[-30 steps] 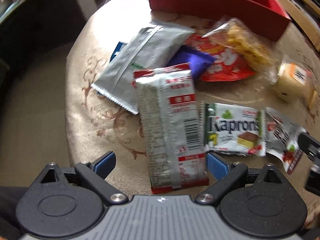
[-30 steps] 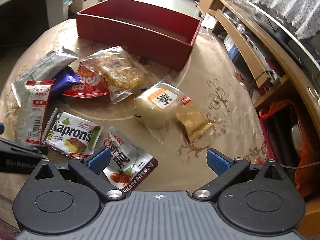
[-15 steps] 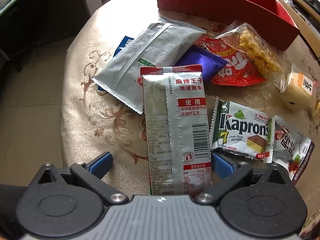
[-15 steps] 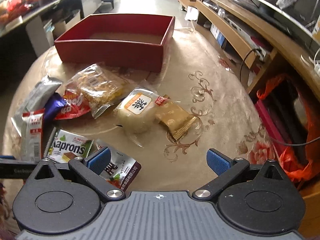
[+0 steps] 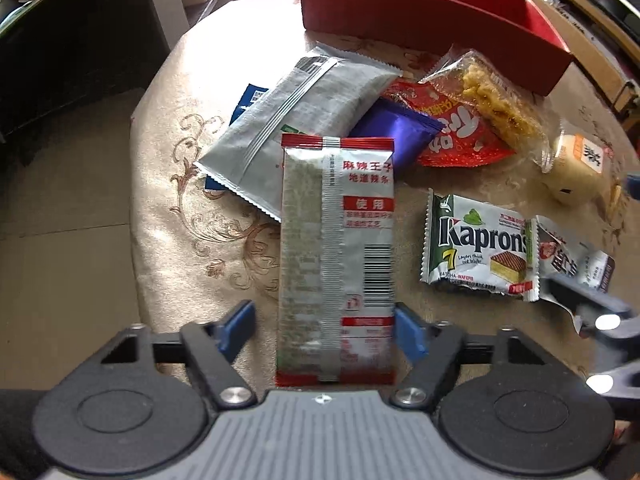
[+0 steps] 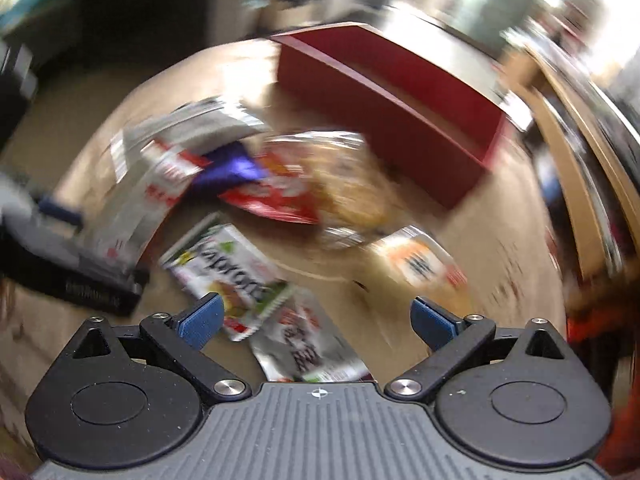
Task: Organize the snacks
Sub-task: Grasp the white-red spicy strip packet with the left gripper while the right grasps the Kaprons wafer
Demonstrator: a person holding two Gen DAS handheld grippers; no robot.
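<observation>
L gripper (image 5: 325, 326) is wide open w/ the silver-and-red snack pack (image 5: 337, 256) lying lengthwise between its blue pads; the R-side pad (image 5: 406, 330) sits right at the pack's edge, the L-side pad (image 5: 238, 326) is apart from it, so nothing's gripped. Pack runs toward 12 o'clock from the gripper, flat on the beige table (image 5: 192, 216). At approx 11 o'clock from it lies a larger silver pouch (image 5: 296, 120) over a blue packet (image 5: 250, 100); a purple wrapper (image 5: 394, 130) touches the pack's top R corner at 1 o'clock. Further at 1–2 o'clock: red bag (image 5: 456, 128) w/ a clear bag of yellow snacks (image 5: 492, 100) on top. Kaprons wafer pack (image 5: 478, 248) at 3 o'clock, a white/brown sachet (image 5: 576, 260) just beside it, a pale bun in clear wrap (image 5: 576, 168) at 2 o'clock. Red box (image 5: 432, 20) stands at 12–1 o'clock, past the pile. R gripper (image 6: 316, 322) view is heavily motion-blurred; its jaws are spread wide, holding nothing, above the sachet & wafer pack.
</observation>
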